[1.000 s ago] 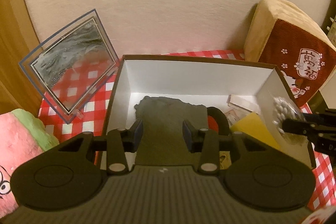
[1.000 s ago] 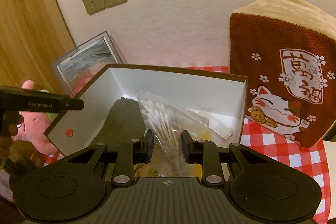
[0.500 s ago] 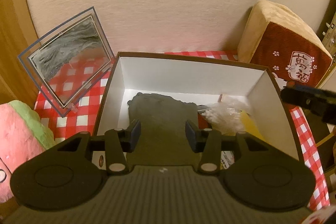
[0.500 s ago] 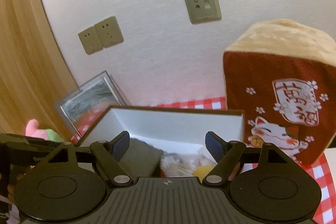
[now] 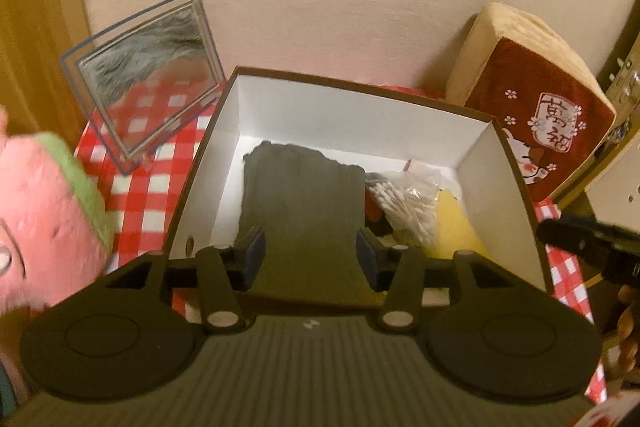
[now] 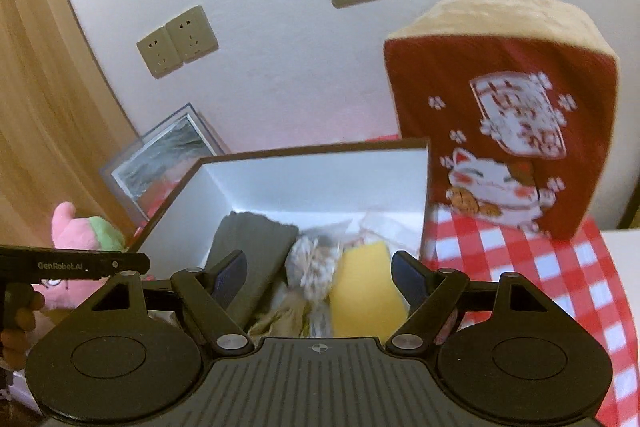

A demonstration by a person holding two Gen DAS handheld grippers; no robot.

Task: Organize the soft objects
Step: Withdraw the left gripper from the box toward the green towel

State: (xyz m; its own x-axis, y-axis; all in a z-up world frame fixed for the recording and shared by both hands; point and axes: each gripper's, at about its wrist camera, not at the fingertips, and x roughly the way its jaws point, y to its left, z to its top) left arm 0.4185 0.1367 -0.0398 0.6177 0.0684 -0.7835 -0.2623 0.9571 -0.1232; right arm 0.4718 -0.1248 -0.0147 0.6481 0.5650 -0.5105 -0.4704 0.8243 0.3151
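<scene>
A brown box with white walls (image 5: 360, 95) stands on the red-checked cloth. Inside lie a folded grey cloth (image 5: 300, 195), a clear bag of cotton swabs (image 5: 404, 195) and a yellow sponge (image 5: 456, 223). My left gripper (image 5: 310, 251) hovers over the box's near edge above the grey cloth, its jaws opening with nothing between them. My right gripper (image 6: 320, 263) stands wide open over the near side of the box (image 6: 320, 179), above the swab bag (image 6: 316, 259) and sponge (image 6: 366, 287), holding nothing. A pink and green plush (image 5: 40, 211) sits left of the box.
A red lucky-cat cushion (image 5: 536, 123) leans on the wall to the right of the box. A clear acrylic frame (image 5: 148, 95) stands tilted at the back left. Wall sockets are above. Wooden panelling closes the left side.
The right gripper let go of the swab bag, which now lies in the box, and its jaws spread wide as it drew back. The left gripper shifted back and its jaws widened.
</scene>
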